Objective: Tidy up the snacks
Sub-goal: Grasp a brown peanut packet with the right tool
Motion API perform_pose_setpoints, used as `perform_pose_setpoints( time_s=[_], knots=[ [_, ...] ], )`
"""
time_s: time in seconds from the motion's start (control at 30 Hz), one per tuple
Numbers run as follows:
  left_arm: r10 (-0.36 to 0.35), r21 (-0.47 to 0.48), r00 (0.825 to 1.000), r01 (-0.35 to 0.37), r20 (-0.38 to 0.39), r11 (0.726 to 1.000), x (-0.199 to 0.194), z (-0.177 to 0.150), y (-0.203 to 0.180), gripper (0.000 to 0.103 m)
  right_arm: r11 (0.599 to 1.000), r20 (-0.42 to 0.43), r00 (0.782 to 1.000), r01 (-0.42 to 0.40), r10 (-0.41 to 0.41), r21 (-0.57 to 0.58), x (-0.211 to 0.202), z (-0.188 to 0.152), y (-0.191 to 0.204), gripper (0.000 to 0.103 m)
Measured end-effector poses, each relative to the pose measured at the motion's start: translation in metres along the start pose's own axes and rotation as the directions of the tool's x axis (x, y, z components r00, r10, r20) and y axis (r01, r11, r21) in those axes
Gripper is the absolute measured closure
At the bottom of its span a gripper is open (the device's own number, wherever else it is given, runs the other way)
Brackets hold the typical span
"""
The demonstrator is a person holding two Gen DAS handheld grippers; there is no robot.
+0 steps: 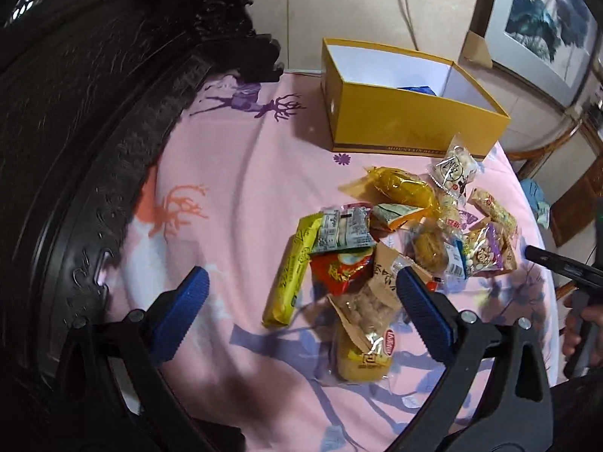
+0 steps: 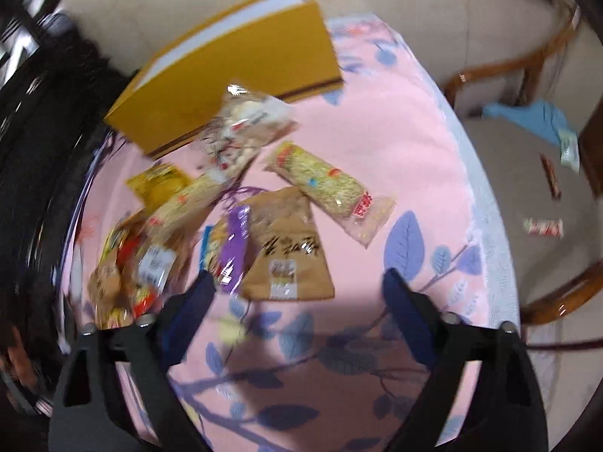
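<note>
Hovering, both grippers' ridged blue fingers point(image 1: 177, 316) apart, empty, over crinkly snack packets point(image 1: 380, 241); rectangular yellow cardboard box point(image 1: 392, 120) beyond

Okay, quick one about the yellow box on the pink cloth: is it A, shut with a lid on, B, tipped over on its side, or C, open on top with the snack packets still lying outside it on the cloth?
C: the yellow box stands upright with its top open and white inside showing, while the snack packets lie heaped on the pink cloth in front of it.

Home, prob. living rm: deer-print pink cloth point(image 1: 233, 173), framed picture point(image 1: 542, 26), wooden chair point(image 2: 542, 71), tile floor.
</note>
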State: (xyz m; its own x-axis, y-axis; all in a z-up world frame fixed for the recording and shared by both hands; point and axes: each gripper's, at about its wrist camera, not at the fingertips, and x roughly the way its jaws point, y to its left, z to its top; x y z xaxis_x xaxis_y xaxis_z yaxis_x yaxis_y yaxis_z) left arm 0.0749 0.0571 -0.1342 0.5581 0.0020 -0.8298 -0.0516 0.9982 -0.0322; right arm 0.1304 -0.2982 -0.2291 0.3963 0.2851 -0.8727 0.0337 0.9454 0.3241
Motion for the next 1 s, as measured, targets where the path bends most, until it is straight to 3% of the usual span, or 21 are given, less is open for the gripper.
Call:
perform_pose_setpoints(
  time_s=[0.1,0.13,0.37,0.43,0.47,0.57,0.77,0.87,1.0],
  knots=[
    [-0.012,-0.001,1.000,0.012,0.009,1.000,-0.004,0.001,-0.002,0.002,0.999,-0.033,0.998,0.047,-0.047,-0.014,0.019,0.006,0.003,0.034],
    [-0.011,0.006,1.000,0.011,0.019,1.000,-0.007,0.001,-0.004,0.002,0.999,-0.039,0.999,0.025,-0.026,-0.022,0.024,0.008,0.006,0.035],
    [0.017,0.032,0.999,-0.018,0.031,0.999,-0.011,-0.003,-0.002,0.002,0.990,-0.086,0.995,0.036,-0.048,-0.136,0.047,0.019,0.029,0.036],
    [0.017,0.032,1.000,-0.018,0.023,0.999,-0.010,-0.004,0.000,0.002,0.989,-0.080,0.995,0.043,-0.055,-0.143,0.050,0.020,0.029,0.044],
    [0.015,0.041,1.000,-0.016,0.021,0.999,-0.009,-0.005,0.000,0.002,0.989,-0.083,0.995,0.035,-0.048,-0.147,0.051,0.019,0.030,0.060],
    [-0.008,0.094,1.000,0.007,0.012,0.996,-0.004,-0.010,-0.006,0.002,0.995,-0.094,0.995,0.015,-0.024,-0.096,0.047,0.016,0.023,0.066],
    [-0.026,0.329,1.000,0.024,0.004,0.944,0.020,-0.023,-0.051,0.002,0.999,-0.074,0.996,-0.040,0.040,0.001,0.014,-0.003,0.010,0.067],
    [-0.066,0.371,0.997,0.075,-0.038,0.926,0.041,-0.025,-0.069,0.002,0.996,-0.061,0.995,-0.080,0.082,0.038,-0.007,-0.013,0.007,0.067],
    [-0.053,0.393,0.995,0.082,-0.083,0.916,0.068,-0.028,-0.083,0.002,0.990,-0.051,0.992,-0.114,0.118,0.081,-0.023,-0.019,0.007,0.067]
  ],
)
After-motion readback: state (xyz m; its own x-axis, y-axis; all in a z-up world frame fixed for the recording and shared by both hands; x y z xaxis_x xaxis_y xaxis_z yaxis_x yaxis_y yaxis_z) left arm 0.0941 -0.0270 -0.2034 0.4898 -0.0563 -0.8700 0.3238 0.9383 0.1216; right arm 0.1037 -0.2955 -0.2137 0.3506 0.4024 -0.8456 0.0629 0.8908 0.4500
